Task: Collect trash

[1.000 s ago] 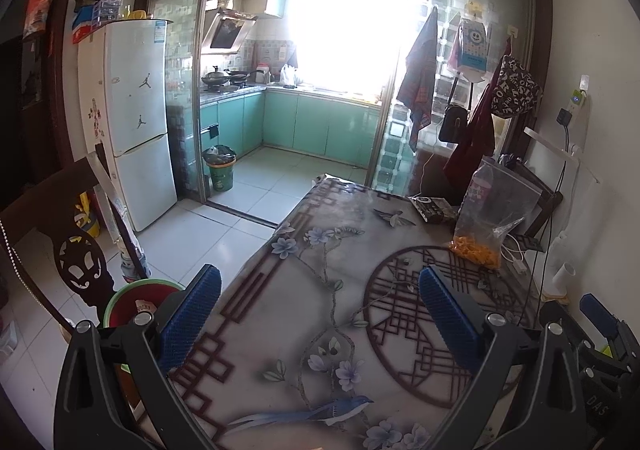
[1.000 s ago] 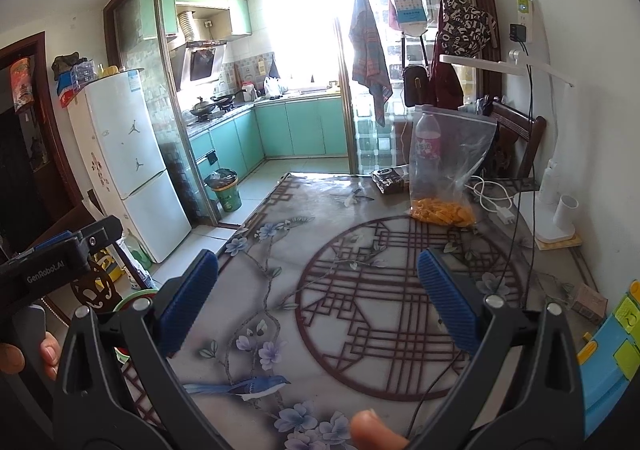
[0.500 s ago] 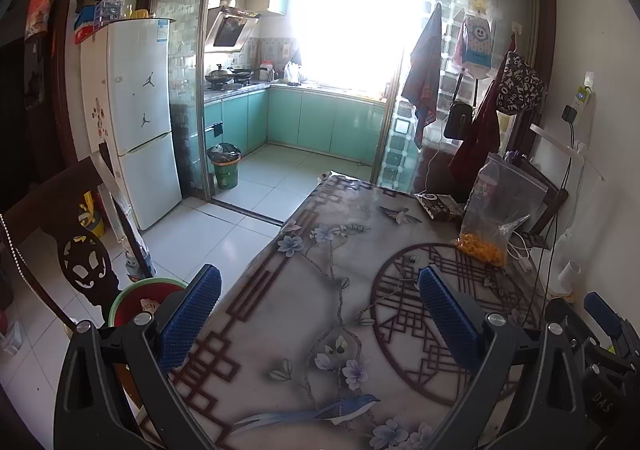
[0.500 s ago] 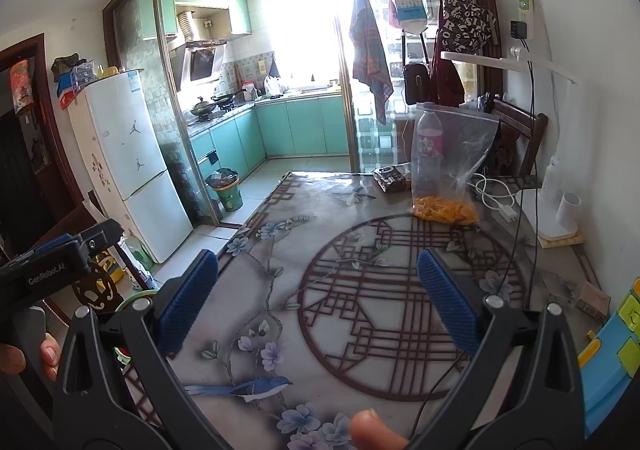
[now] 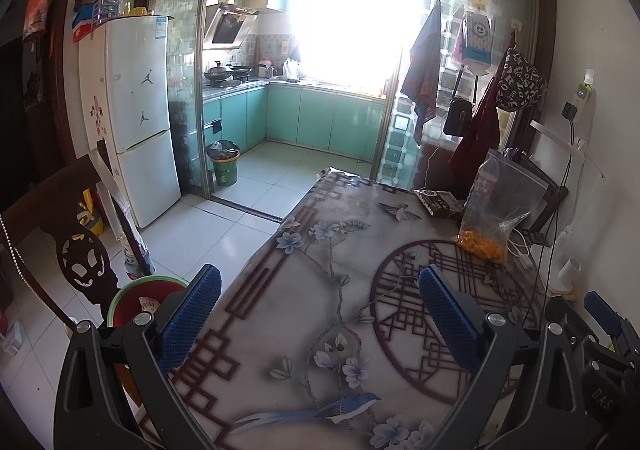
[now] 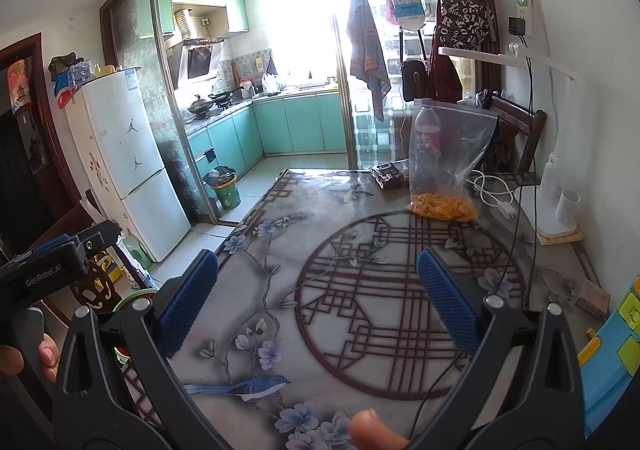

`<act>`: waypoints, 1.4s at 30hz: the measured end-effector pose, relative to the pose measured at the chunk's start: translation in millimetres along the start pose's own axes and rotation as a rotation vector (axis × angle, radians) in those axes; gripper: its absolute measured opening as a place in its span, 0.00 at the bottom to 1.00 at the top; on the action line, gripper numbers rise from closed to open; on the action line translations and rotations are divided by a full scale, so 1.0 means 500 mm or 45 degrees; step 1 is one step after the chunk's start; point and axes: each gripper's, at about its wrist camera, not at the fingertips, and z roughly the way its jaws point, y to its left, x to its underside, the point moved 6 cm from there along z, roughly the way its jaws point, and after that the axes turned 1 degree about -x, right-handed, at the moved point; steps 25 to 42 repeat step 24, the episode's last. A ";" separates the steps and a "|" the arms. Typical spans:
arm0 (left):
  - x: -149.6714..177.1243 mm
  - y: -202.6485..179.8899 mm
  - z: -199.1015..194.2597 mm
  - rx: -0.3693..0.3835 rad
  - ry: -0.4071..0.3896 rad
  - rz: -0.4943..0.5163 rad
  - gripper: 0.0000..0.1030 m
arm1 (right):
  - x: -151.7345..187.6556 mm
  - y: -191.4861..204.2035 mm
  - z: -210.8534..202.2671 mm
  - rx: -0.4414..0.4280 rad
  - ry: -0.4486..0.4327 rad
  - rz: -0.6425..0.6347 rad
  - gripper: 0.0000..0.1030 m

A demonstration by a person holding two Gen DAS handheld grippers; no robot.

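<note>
Since 1 s ago both views slid back a bit & tipped up: the clear plastic zip bag with orange bits in the bottom (image 6: 444, 158) now sits a little farther off, and more floor shows on the left. Nothing on the table has moved.

Near: the left gripper w/ blue ribbed pads (image 5: 316, 314) hangs over the table edge, jaws wide apart, nothing in them. The right gripper w/ blue ribbed pads (image 6: 316, 298) is the same, wide open & empty, over the middle of the round brown lattice pattern. Prob. held open like this so they are ready to grab. A fingertip pokes in at the bottom of the right view.

The table w/ a grey flower-and-bird cloth (image 6: 280, 250) has no loose trash close by that I can see. Just beside it on the floor, left side, sits a red bucket with a green rim (image 5: 136, 298), some paper scraps inside. Looks like the spot where trash goes.

Farther: the zip bag stands up near the far right edge, a plastic bottle w/ pink label (image 6: 427, 134) behind or in it, can't tell which. A small dark packet (image 6: 390, 175) lies just beside the bag. White charger cable (image 6: 496, 196) on the right.

Far: a green bin w/ black liner (image 5: 225, 168) by the kitchen door.

I think the bag or the packet is the trash to pick; it's well apart from both grippers.
</note>
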 end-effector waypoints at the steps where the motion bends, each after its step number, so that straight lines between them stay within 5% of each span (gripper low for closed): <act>1: 0.001 -0.001 0.001 0.000 0.002 0.000 0.92 | 0.000 0.000 0.000 -0.001 0.001 0.000 0.96; 18: 0.025 -0.038 0.075 0.018 0.084 0.026 0.92 | 0.022 -0.046 0.058 0.028 0.078 0.030 0.96; 24: 0.114 -0.035 0.207 0.011 0.268 0.023 0.92 | 0.169 -0.130 0.218 0.088 0.325 0.149 0.96; 42: 0.114 -0.035 0.207 0.011 0.268 0.023 0.92 | 0.169 -0.130 0.218 0.088 0.325 0.149 0.96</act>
